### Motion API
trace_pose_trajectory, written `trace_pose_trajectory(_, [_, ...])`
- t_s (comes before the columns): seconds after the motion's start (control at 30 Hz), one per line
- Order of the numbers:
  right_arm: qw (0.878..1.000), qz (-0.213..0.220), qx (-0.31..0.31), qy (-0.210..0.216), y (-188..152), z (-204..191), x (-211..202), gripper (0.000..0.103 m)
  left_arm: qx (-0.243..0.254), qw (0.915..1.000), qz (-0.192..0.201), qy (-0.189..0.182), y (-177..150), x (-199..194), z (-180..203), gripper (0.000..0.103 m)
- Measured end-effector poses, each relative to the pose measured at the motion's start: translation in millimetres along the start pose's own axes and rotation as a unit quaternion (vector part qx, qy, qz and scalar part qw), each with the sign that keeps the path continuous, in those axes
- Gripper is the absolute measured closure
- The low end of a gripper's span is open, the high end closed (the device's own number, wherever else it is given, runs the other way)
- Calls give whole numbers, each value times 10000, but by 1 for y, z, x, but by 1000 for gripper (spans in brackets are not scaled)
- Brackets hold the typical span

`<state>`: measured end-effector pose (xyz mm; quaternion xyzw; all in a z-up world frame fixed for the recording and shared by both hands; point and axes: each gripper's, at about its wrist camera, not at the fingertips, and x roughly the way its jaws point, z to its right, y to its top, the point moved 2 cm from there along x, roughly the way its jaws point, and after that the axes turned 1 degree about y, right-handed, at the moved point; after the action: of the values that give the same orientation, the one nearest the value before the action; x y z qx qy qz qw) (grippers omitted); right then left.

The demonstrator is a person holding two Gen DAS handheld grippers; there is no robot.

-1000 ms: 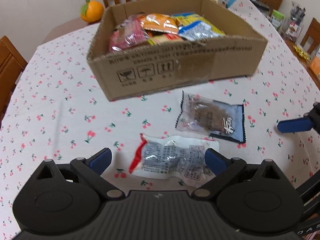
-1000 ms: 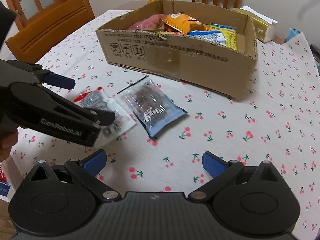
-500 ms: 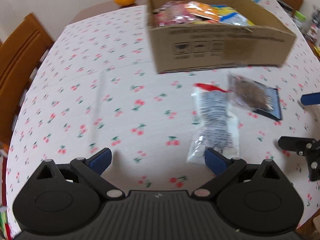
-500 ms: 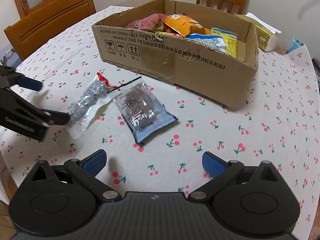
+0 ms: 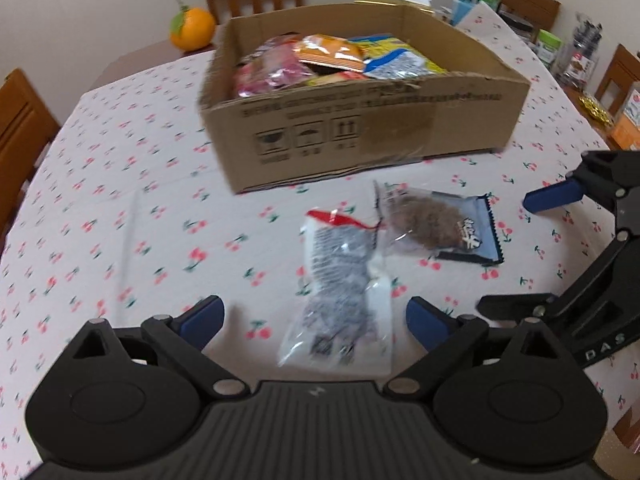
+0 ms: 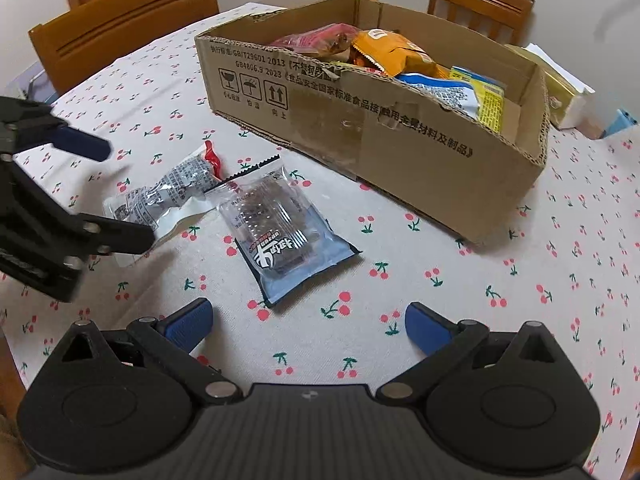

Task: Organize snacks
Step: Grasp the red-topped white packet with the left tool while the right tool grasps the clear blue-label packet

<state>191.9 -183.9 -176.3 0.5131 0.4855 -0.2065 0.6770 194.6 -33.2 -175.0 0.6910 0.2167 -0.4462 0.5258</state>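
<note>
- The left gripper (image 5: 314, 322) sits at the bottom of the left wrist view, jaws spread wide and gripping nothing; the crinkled clear-and-white snack packet with a red end (image 5: 344, 296) lies flat between its blue fingertips, just ahead.
- The right gripper (image 6: 308, 324), low in the right wrist view, is equally wide open and empty; the clear snack pouch with a dark blue base (image 6: 280, 232) lies at frame centre, just beyond its tips.
- The open brown cardboard box (image 5: 440, 120), already holding several snack bags, fills the upper middle of both views, near the two loose packets.
- The packets seem to overlap at one corner, though blur in the left view makes this uncertain.
- Advice: lower the left jaws astride the packet's bulging middle, close gently on the thin slippery film, and lift straight up so the neighbouring pouch is not dragged along.
</note>
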Motion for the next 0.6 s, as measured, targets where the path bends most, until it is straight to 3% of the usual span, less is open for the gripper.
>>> trace_pose_trajectory(0.27, [9997, 116, -201, 122, -5, 6, -2, 0, 30, 9996, 88, -264, 9, 10, 10, 25])
trace_pose_trajectory(0.33, [9995, 140, -250, 152, -5, 6, -2, 0, 44, 9995, 141, -285, 11, 9, 12, 43])
trace_pose_trajectory(0.4, [9992, 157, -311, 188, -4, 7, -2, 0, -6, 9995, 161, -281, 13, 7, 11, 52])
trace_pose_trajectory(0.6, [9976, 135, -578, 356, 10, 10, 7, 0, -278, 9995, 60, -120, 9, 4, -9, 52])
